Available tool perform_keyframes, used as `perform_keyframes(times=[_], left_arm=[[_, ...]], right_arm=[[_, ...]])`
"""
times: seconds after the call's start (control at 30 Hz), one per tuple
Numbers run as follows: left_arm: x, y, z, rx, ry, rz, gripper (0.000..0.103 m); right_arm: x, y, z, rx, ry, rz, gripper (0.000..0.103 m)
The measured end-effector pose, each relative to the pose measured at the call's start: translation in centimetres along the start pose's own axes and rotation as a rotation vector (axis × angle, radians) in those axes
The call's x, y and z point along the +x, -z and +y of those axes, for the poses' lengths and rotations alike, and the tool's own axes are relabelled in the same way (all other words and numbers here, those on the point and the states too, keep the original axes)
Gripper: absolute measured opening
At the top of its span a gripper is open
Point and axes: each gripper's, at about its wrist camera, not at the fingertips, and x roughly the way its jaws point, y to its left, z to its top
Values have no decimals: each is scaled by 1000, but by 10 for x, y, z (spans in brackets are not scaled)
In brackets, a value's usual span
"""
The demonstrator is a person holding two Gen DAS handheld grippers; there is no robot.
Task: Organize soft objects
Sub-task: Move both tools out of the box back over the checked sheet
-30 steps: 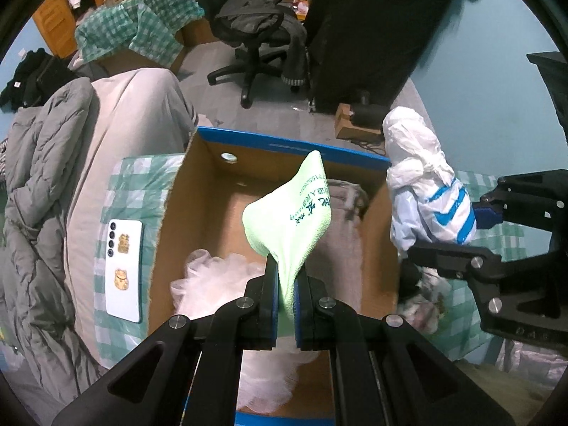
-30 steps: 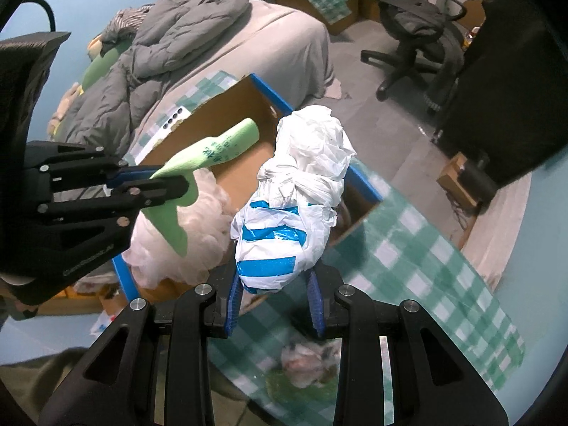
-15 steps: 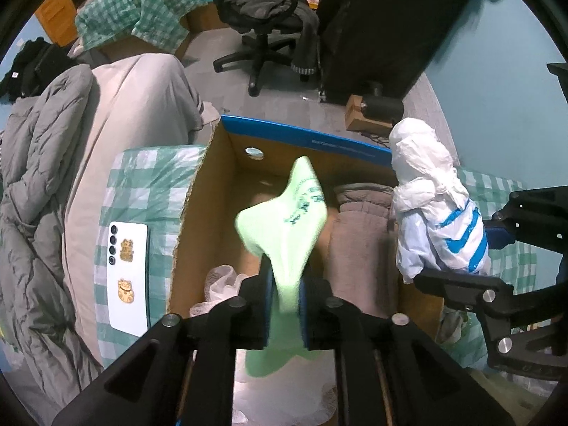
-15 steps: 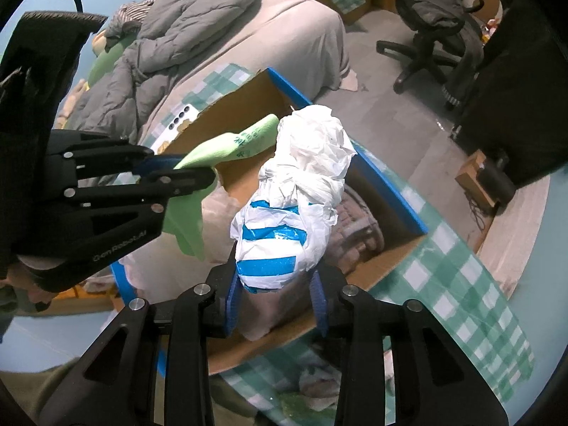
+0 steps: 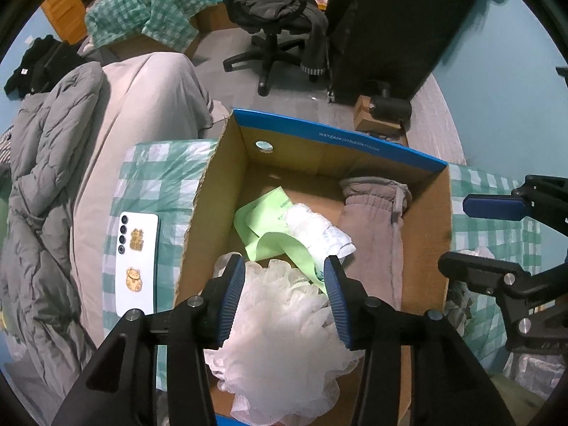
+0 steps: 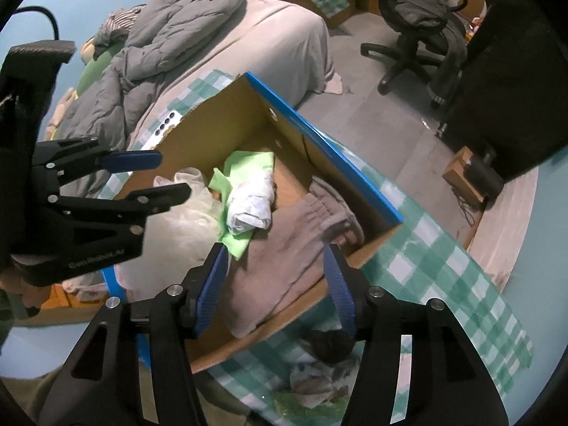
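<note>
An open cardboard box (image 5: 431,220) with a blue rim (image 6: 319,135) holds soft things. In it lie a light green cloth (image 5: 264,220) (image 6: 245,163), a white-and-blue plastic bundle (image 5: 316,229) (image 6: 252,202) on top of the cloth, a white mesh puff (image 5: 280,323) (image 6: 188,209) and a folded grey-brown garment (image 5: 376,234) (image 6: 294,245). My left gripper (image 5: 285,280) is open and empty above the puff; it also shows in the right wrist view (image 6: 167,175). My right gripper (image 6: 275,273) is open and empty over the garment; it also shows in the left wrist view (image 5: 461,234).
The box stands on a green checked cloth (image 5: 156,174) (image 6: 436,259). A white phone (image 5: 136,262) lies left of the box. Crumpled items (image 6: 319,380) lie in front of it. A bed with a grey duvet (image 5: 46,163) is left; an office chair (image 5: 277,21) stands beyond.
Both grippers opened. The green cloth dropped from my left gripper and the white-and-blue bundle from my right; both now lie in the box, the bundle on the cloth.
</note>
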Motion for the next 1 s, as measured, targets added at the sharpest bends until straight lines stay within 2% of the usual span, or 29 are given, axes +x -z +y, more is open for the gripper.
perform_keyframes(times=[0.13,0.43,1.0], left_arm=[[-11,3,-4,-9,-2,-12,51],[-29,11,-28,5,-4,-38,51],[-37,31,-87,48,23,-22,51]], right_arm=[[-8,7,-6,14,7,-8,61],[-25,25,-17,28,43,-27,62],[-46,73,-55,87,69,-17,62]])
